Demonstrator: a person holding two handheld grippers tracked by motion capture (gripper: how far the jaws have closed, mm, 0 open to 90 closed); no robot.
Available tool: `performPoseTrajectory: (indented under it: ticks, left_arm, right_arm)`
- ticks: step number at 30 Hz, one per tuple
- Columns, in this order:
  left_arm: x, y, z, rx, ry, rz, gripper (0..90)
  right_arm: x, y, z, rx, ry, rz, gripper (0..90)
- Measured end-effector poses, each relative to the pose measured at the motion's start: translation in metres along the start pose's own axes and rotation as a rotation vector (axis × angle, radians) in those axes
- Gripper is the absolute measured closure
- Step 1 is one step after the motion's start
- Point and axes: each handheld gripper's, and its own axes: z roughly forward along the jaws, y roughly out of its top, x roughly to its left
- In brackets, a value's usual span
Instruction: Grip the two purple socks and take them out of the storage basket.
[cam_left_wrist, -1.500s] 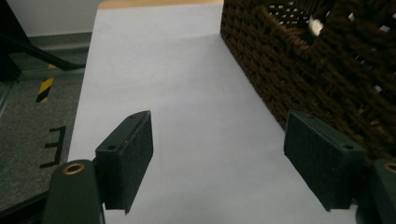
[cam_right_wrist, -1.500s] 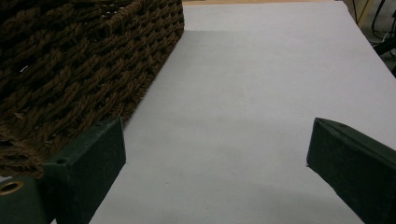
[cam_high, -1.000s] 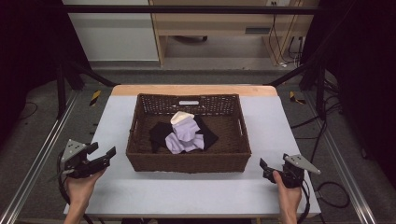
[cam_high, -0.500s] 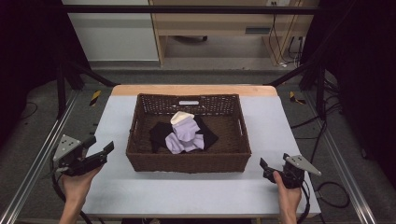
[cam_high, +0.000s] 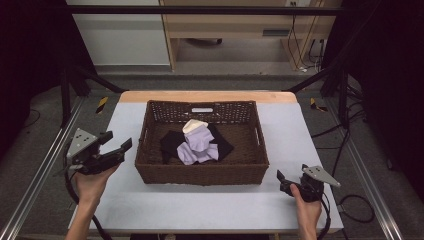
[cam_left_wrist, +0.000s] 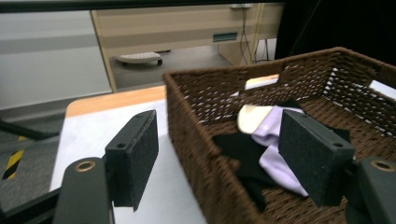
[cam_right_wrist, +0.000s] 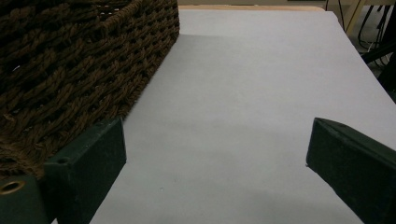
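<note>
A dark brown woven wicker basket (cam_high: 202, 172) sits in the middle of the pale grey table (cam_high: 200, 205). Inside it a crumpled lilac cloth (cam_high: 199, 147) lies heaped on a flat black cloth (cam_high: 172, 142), with a small cream-coloured piece (cam_high: 194, 126) resting at the far edge of the heap.

The left gripper (cam_high: 116, 148) hangs just outside the basket's left wall, raised above the table, its jaws wide apart and empty; in the left gripper view the basket's near corner (cam_left_wrist: 187, 121) stands between the two jaws and the lilac cloth (cam_left_wrist: 275, 149) lies beyond. The right gripper (cam_high: 282, 181) rests low at the basket's near right corner, its jaws also spread with nothing but bare table between them.

The step in hand looks like the approach to the basket's contents, with the left gripper leading. No cloth is grasped yet. The next move would likely call for lifting the left gripper over the rim, lowering it onto the lilac heap with the jaws apart, and closing on a raised fold rather than on the black layer beneath.
</note>
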Motion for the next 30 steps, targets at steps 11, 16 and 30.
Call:
performPoseTrajectory:
  ticks: [11,16,30]
  left_arm:
    - [-0.03,0.028,0.037,-0.001,-0.048,0.023,29.7]
    - [-0.04,0.037,0.054,0.004,-0.063,0.027,30.0]
    - [-0.073,0.05,0.11,0.077,-0.089,0.086,31.4]
  right_arm:
    - [-0.001,0.001,0.001,0.013,0.009,0.005,5.2]
    - [0.0,0.001,0.001,0.017,0.005,0.001,5.2]
    - [0.0,0.001,0.002,0.016,0.007,-0.002,5.2]
